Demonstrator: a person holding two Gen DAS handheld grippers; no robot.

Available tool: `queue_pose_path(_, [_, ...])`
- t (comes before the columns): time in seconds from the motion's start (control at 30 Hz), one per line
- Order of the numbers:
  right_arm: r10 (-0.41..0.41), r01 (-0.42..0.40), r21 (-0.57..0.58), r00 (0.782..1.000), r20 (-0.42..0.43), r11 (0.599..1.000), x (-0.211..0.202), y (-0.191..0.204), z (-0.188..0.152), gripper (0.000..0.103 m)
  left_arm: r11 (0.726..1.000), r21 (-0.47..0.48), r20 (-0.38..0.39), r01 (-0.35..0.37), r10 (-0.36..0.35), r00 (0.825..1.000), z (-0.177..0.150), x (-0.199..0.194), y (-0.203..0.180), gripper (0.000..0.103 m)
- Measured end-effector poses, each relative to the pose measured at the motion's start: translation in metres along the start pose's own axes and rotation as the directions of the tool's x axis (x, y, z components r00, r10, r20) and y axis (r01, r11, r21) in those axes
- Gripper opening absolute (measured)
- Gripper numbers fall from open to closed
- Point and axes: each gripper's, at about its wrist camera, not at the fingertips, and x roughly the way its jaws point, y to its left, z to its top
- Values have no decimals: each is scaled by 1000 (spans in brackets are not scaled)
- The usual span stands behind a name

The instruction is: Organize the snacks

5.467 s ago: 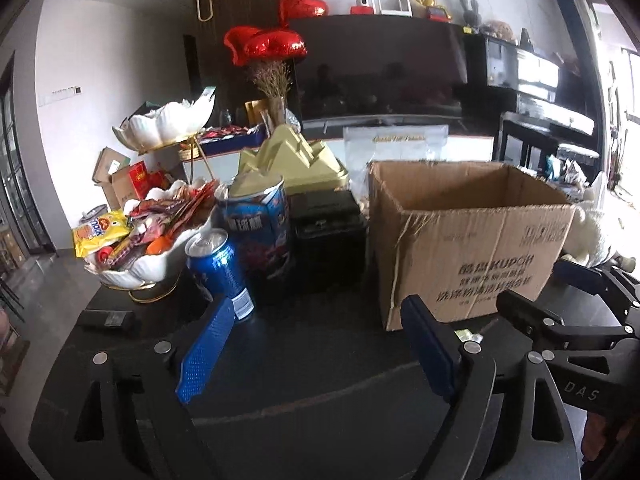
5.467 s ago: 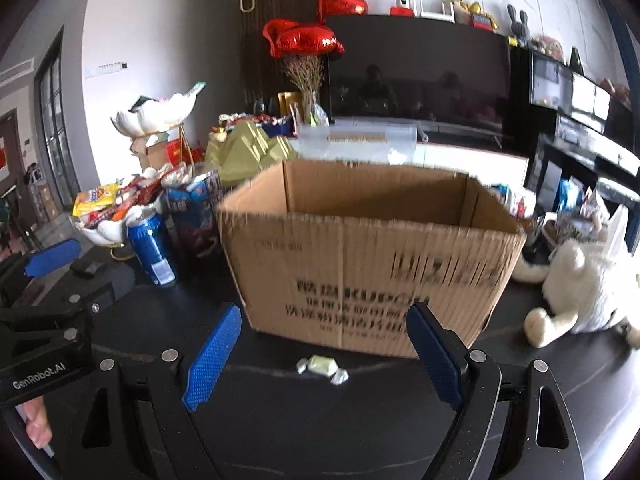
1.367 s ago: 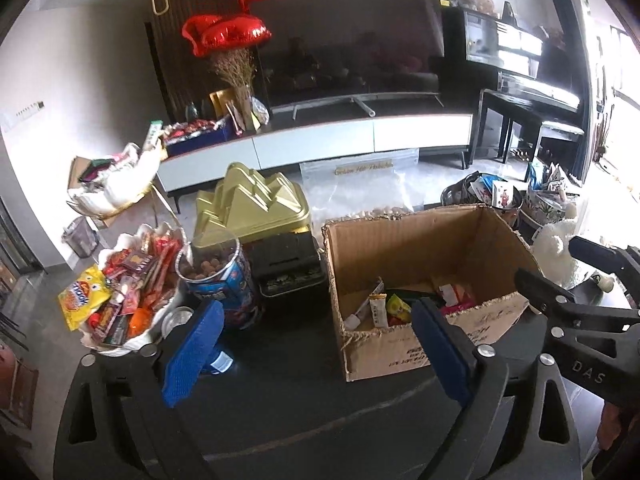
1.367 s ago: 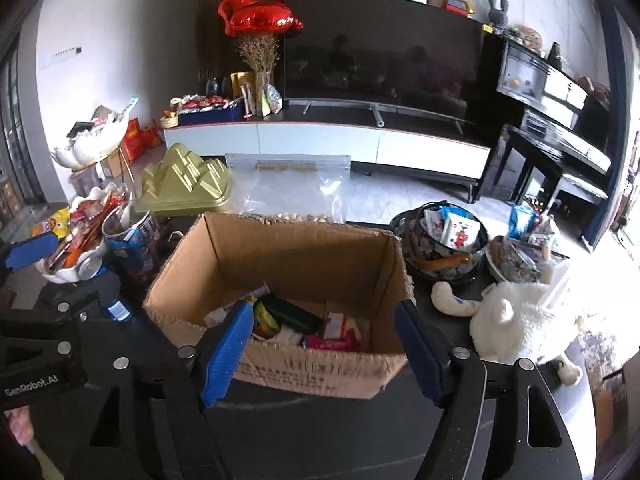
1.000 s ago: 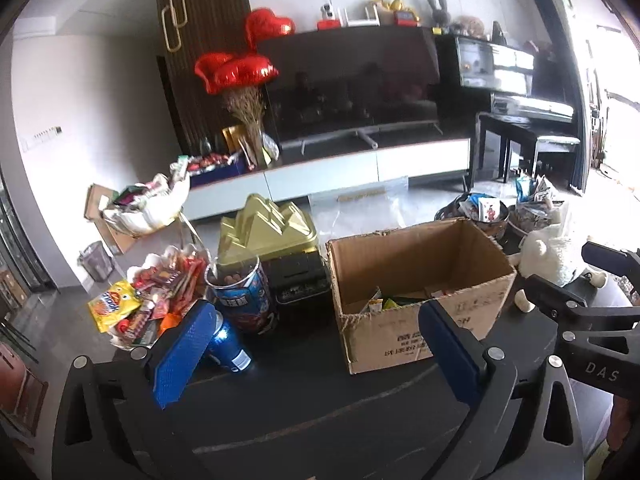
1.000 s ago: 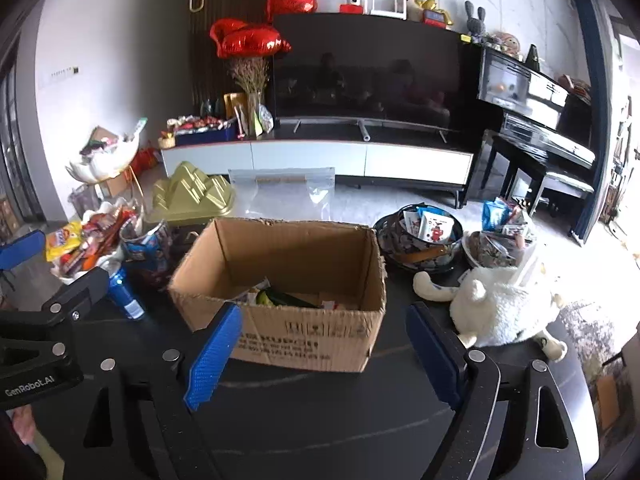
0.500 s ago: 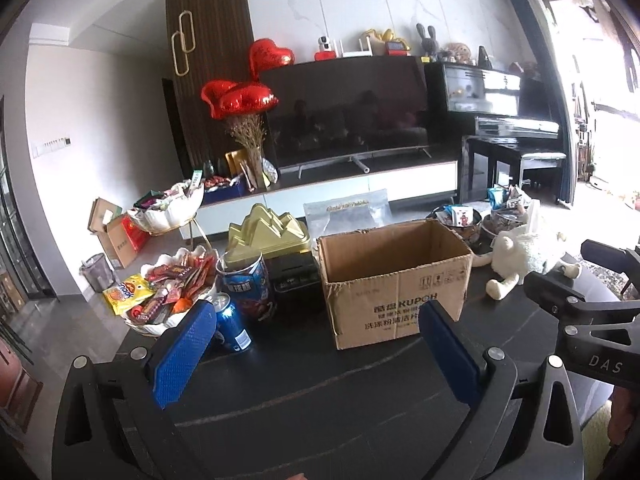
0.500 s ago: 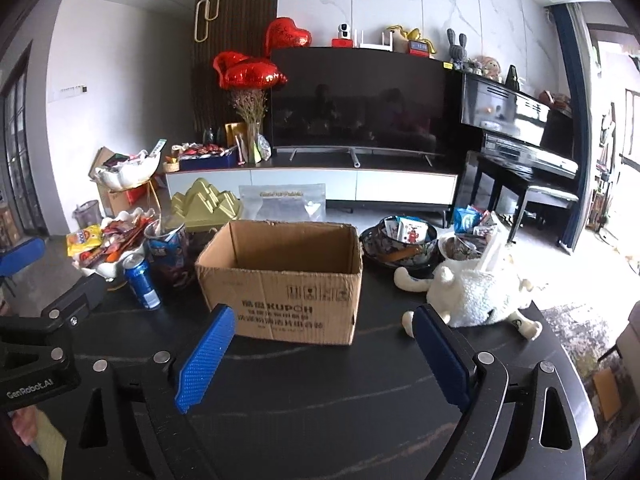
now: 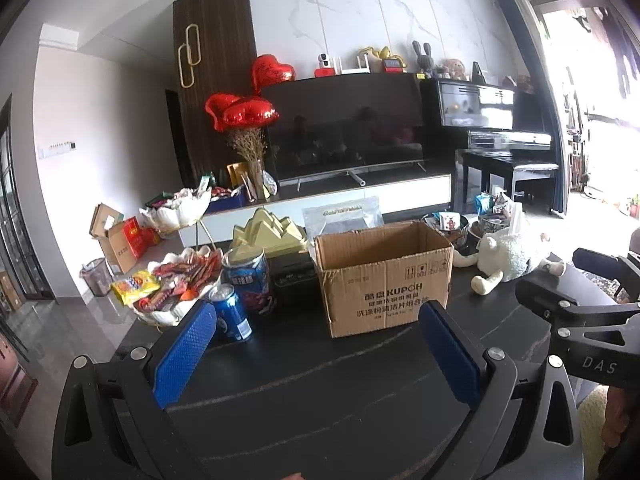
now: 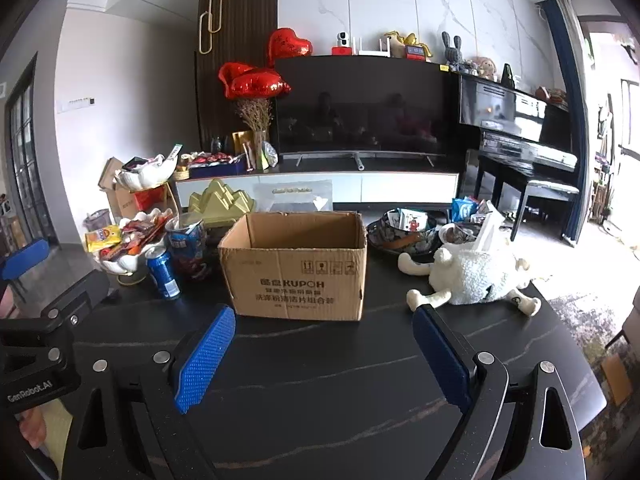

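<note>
Grippers: left gripper and right gripper spread, empty, well back from cardboard box. Risk: blue can tips if clipped reaching for snack bowl.

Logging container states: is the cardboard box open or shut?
Open. The cardboard box stands upright with its top uncovered and inner walls visible; its contents cannot be seen from here.

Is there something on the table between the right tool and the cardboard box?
Nothing visible: only bare dark table lies between the open right tool and the cardboard box. The plush sheep sits off to the box's right.
</note>
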Motion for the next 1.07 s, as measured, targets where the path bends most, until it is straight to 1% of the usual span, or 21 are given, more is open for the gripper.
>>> queue_pose_path(0.1, [-6, 6, -6, 1000, 7, 1000, -7, 1, -5, 91, 1000, -14, -6, 6, -6, 1000, -6, -4, 2, 103])
queue_pose_path(0.27, [3, -2, -12, 1000, 12, 1000, -16, 5, -11, 91, 1000, -13, 2, 4, -3, 1000, -11, -11, 3, 103])
queue_pose_path(0.5, [8, -7, -10, 1000, 18, 1000, -22, 7, -15, 91, 1000, -6, 22, 2, -2, 1000, -11, -21, 1, 103])
queue_pose_path(1.07, [6, -6, -8, 1000, 25, 1000, -32, 4, -20, 91, 1000, -12, 32, -11, 11, 999, -10, -28, 3, 103])
